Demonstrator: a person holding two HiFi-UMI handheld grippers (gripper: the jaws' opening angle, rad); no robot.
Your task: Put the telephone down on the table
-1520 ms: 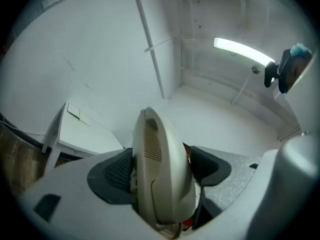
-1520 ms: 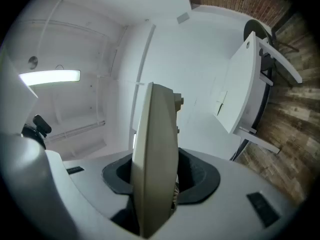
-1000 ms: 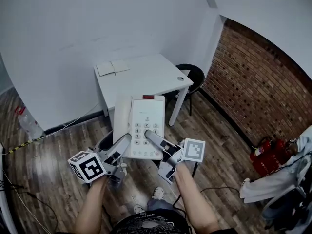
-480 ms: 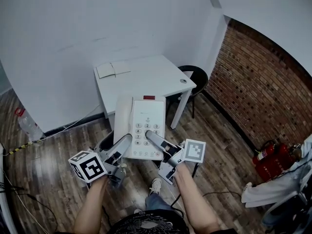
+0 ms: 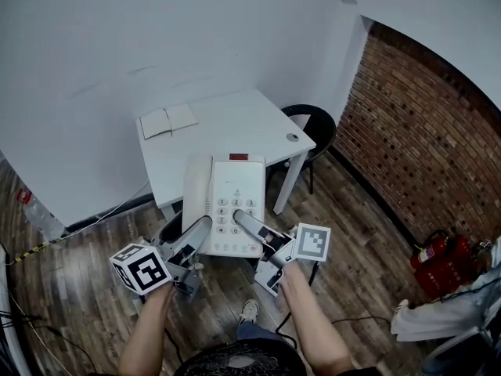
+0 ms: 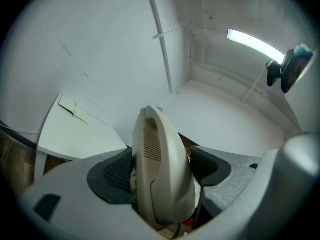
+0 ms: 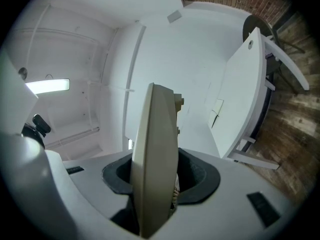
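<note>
A cream push-button telephone, handset resting on its left side, hangs in the air in front of the white table. My left gripper is shut on its handset edge; in the left gripper view the handset fills the gap between both black pads. At the telephone's near right part, my right gripper is shut on it, with the thin body clamped edge-on between the pads. The telephone's lower front edge is over the wooden floor, short of the table.
An open notebook lies at the table's far left and a small round object near its right corner. A black chair stands right of the table, below a brick wall. Red fire extinguishers and a bottle stand on the floor.
The table has grown and slid lower in the head view, so I stand nearer to it. Both grippers keep the same hold on the telephone.
</note>
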